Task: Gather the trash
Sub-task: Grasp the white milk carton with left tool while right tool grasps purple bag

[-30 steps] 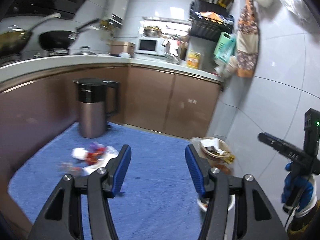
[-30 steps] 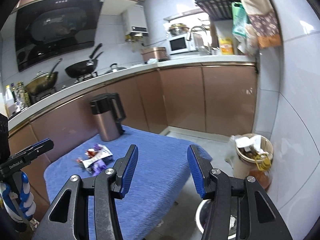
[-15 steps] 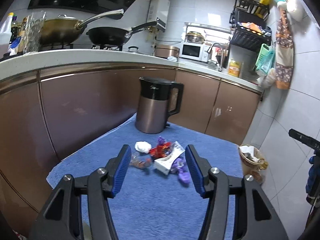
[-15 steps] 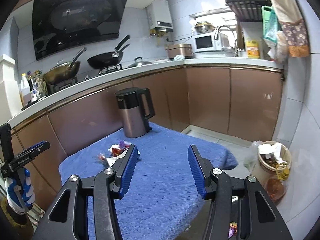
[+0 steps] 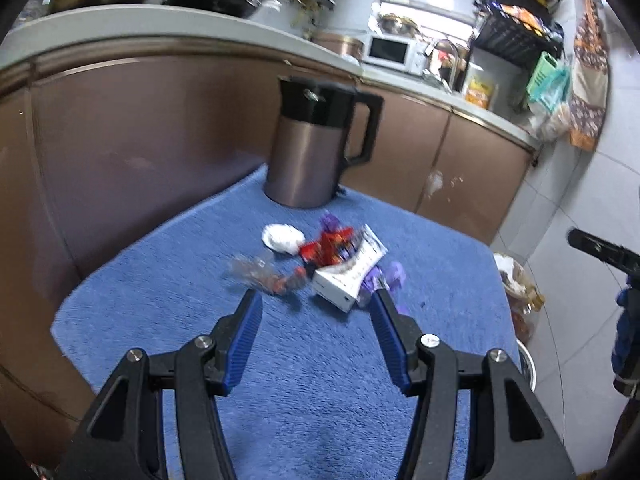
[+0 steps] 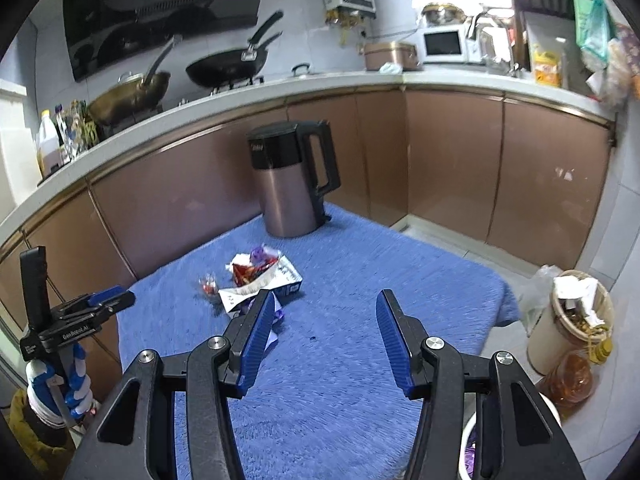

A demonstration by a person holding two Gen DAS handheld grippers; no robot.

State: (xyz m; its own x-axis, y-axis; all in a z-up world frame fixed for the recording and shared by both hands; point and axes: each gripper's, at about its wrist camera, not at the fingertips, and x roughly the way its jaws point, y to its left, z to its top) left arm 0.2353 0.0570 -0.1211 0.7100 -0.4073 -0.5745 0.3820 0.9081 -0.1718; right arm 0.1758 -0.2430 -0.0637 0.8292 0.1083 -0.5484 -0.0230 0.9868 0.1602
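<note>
A small heap of trash lies on a blue towel-covered table [image 5: 320, 360]: a white crumpled tissue [image 5: 282, 237], a red wrapper [image 5: 326, 246], a white carton [image 5: 348, 276], purple wrappers [image 5: 390, 274] and a clear wrapper [image 5: 260, 274]. My left gripper [image 5: 316, 322] hovers open just short of the heap, nothing between its blue pads. The right wrist view shows the same heap [image 6: 256, 276] left of centre. My right gripper [image 6: 326, 330] is open and empty above the towel [image 6: 360, 320], its left finger in front of the heap's near edge.
A copper kettle [image 5: 316, 148] with a black lid stands on the towel behind the trash. Brown cabinets and a counter with pans run behind. On the floor at the right stand a full bin [image 6: 572, 316], an oil bottle [image 6: 570, 376] and a white bucket [image 6: 472, 448].
Both grippers have swung toward the table and come lower and closer; the trash heap now sits larger and nearly between the left fingers. Jaw openings are unchanged.
</note>
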